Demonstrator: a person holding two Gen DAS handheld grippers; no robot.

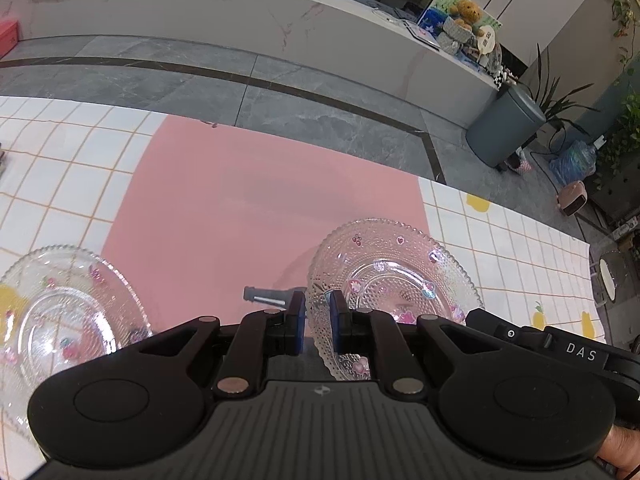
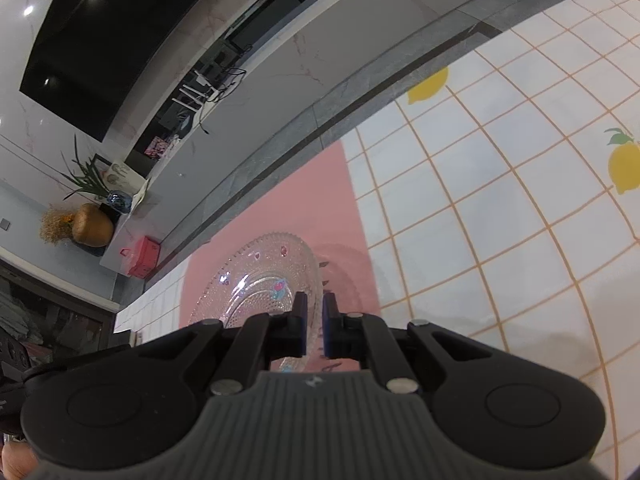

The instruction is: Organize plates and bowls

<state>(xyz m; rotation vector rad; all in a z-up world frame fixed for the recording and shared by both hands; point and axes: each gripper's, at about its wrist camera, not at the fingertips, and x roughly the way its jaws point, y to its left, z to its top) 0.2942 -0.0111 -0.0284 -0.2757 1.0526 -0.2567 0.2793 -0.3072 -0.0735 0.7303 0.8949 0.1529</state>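
Note:
A clear beaded glass plate with pink decals (image 1: 392, 280) is held tilted above the pink mat (image 1: 240, 200). My left gripper (image 1: 317, 312) is shut on its left rim. My right gripper (image 2: 315, 312) is shut on the opposite rim of the same plate (image 2: 260, 284); its body shows in the left wrist view (image 1: 560, 350) at the plate's right. A second glass plate (image 1: 60, 312) of the same kind lies flat on the tiled tablecloth at the left.
The white tablecloth with orange grid and lemon prints (image 2: 500, 200) covers the table; its far edge borders grey floor (image 1: 280, 92). A grey bin (image 1: 504, 128) and plants stand beyond. A long white counter (image 1: 240, 20) runs behind.

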